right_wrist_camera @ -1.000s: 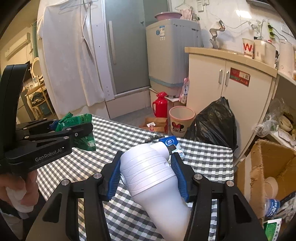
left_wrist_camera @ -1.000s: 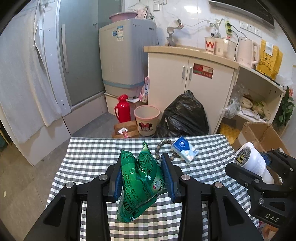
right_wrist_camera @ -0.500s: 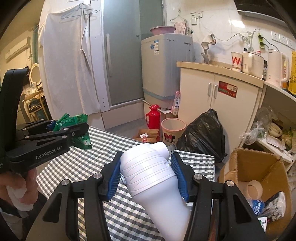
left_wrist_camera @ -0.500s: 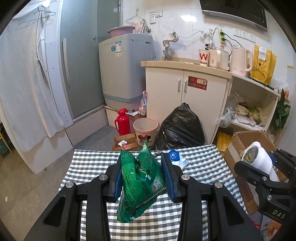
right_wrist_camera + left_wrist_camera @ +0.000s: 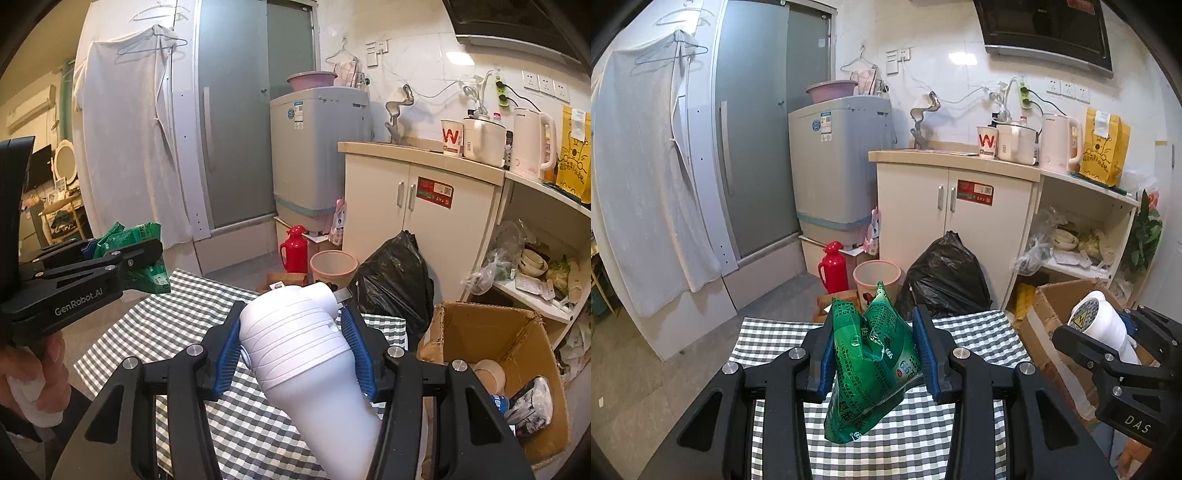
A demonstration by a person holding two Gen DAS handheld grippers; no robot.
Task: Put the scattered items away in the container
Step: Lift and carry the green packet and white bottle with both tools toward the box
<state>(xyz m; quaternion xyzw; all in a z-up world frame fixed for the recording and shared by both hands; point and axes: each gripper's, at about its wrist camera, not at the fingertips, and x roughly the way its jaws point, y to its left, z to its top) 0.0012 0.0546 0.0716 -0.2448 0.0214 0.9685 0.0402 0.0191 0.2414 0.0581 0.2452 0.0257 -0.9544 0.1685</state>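
Note:
My left gripper [image 5: 875,356] is shut on a crumpled green snack bag [image 5: 871,365], held well above the checked tablecloth [image 5: 905,443]. My right gripper [image 5: 291,347] is shut on a white plastic bottle [image 5: 306,354] that tilts down toward me. The same bottle [image 5: 1102,325] shows at the right of the left wrist view, over the open cardboard box [image 5: 1049,332]. In the right wrist view the box [image 5: 491,332] stands on the floor beside the table's right edge, with a cup and wrappers inside. The left gripper with its green bag [image 5: 140,254] hangs at the left there, a hand below it.
Beyond the table's far edge sit a black rubbish bag [image 5: 945,277], a pink bin [image 5: 875,277] and a red flask [image 5: 833,267] on the floor. A cream cabinet [image 5: 960,206] and open shelves [image 5: 1082,236] stand behind the box.
Both grippers have risen and pulled back with their loads. The blue packet and beads at the table's far edge have dropped out of sight. The box now shows more fully.

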